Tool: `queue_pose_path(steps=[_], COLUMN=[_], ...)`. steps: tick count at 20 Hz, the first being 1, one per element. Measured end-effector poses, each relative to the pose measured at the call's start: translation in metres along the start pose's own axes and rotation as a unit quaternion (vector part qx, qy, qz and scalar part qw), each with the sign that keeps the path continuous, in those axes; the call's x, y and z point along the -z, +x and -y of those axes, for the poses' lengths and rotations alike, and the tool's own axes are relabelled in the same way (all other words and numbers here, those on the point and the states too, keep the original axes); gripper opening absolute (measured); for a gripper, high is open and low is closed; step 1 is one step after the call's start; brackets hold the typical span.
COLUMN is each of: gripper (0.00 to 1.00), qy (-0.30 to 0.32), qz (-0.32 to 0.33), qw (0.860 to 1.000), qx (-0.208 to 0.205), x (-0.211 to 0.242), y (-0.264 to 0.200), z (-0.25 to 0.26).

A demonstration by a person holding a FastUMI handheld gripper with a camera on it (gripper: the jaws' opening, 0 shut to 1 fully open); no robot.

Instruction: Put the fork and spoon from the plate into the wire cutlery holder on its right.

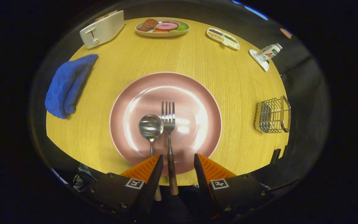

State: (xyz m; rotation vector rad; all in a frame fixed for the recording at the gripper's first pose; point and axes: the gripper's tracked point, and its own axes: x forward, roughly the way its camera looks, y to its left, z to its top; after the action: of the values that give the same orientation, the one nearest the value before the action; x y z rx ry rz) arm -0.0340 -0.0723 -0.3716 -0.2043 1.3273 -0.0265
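A pink plate (197, 93) lies on the round wooden table just ahead of my fingers. On it rest a metal spoon (151, 127) and, to its right, a metal fork (168, 119) with a brown wooden handle. Both handles point back toward me over the plate's near rim. My gripper (178, 159) is open, its fingers held above the near rim. The fork's handle passes through the gap between the fingers without touching them. The spoon's handle runs under the left finger. The wire cutlery holder (272, 115) stands to the right of the plate, near the table's edge.
A blue towel (67, 85) lies left of the plate. Beyond the plate are a white toaster (102, 29), a dish of food (162, 27), a small divided tray (223, 38) and a tipped bottle on a white coaster (267, 53). Bare wood separates plate and holder.
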Motion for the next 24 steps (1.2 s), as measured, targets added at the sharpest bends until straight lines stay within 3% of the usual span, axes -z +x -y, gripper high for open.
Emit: queue_pose_path(steps=[2,4,8,9,12,13,24], gripper=[0.63,0.48,0.46,0.26,0.22,0.06,0.06], qy=[-0.004,-0.011,-0.018,-0.024,-0.031,-0.033,-0.032], qz=[-0.004,-0.012,-0.016,-0.018,-0.018,-0.014,-0.002], qw=[1.0,1.0,1.0,1.0,0.999,0.999,0.997], qx=[-0.004,-0.003,-0.008,-0.002,0.003,0.005,0.072], x=[0.0,0.002,0.003,0.005,0.001,0.0,-0.021], y=[0.007,0.012,0.021,0.022,0.023,0.023,-0.012], z=[0.0,0.0,-0.002,0.001,0.002,0.002,0.042])
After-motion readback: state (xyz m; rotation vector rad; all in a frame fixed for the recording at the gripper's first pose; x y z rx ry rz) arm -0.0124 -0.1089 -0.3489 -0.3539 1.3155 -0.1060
